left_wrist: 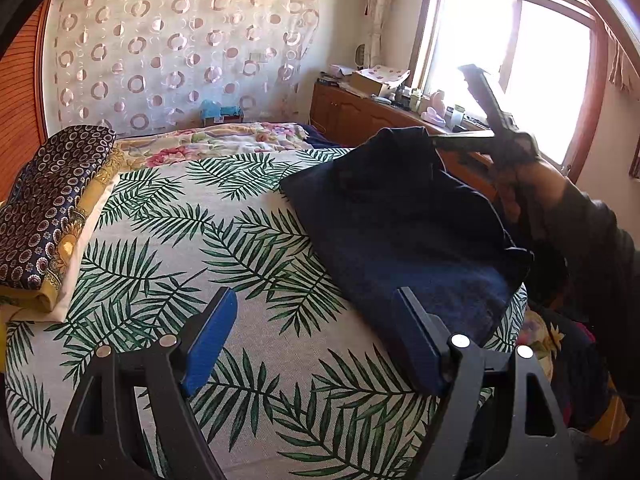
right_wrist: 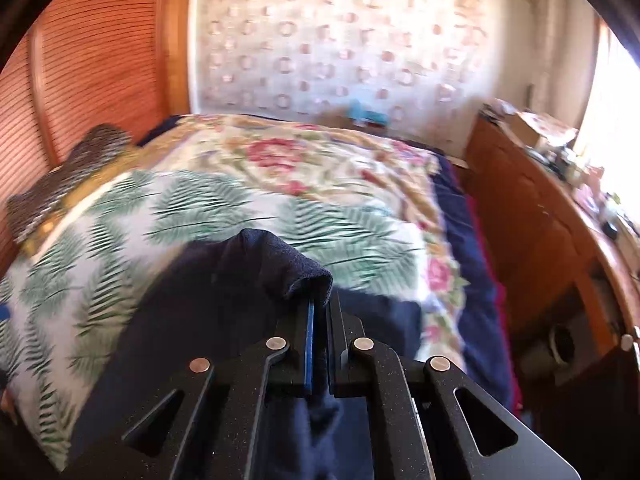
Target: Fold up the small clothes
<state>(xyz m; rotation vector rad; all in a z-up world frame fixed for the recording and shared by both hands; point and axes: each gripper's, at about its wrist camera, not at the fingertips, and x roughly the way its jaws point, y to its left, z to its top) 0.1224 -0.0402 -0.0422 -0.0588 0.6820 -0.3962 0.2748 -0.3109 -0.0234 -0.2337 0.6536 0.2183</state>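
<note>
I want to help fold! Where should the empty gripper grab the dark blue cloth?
Probably the near edge of the dark blue cloth, still lying flat on the leaf-print sheet. The left gripper is open just in front of it, so slide in low from that side. The right gripper already pinches the far corner, lifted up.

One navy garment lies on one bed, over one palm-leaf sheet and one floral quilt. Two grippers are in view: the left gripper and the right gripper. One folded patterned stack, one wooden cabinet and one window complete the count.
</note>
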